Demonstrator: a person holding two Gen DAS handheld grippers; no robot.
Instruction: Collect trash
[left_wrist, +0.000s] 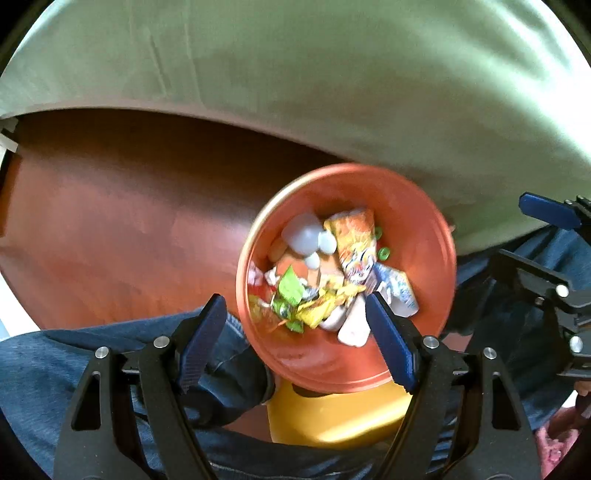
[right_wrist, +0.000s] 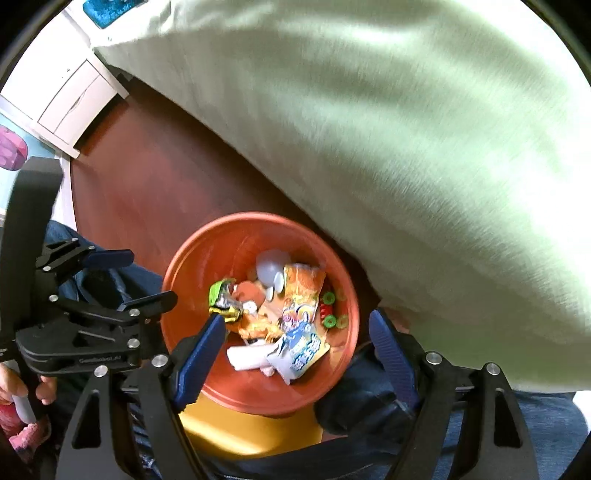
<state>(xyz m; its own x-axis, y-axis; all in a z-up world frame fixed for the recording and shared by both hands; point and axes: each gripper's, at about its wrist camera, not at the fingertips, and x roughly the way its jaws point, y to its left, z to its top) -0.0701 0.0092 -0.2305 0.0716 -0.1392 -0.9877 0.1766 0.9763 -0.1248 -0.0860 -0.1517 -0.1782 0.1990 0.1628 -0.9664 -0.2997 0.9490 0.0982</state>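
A pale green sheet (right_wrist: 424, 140) drapes over brown wood floor (left_wrist: 110, 221). Beside it stands the round orange plastic bin (left_wrist: 424, 236), holding crinkled foil wrappers (left_wrist: 354, 243) and white cups (left_wrist: 304, 234). Left claw (left_wrist: 295, 336) and right claw (right_wrist: 299, 354) hover above it, both spread and empty. The drop looks done; next, find more litter.

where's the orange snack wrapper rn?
In the orange bin, upper right of the trash pile in the left wrist view: orange snack wrapper beside the white plastic cup, green rings to its right.
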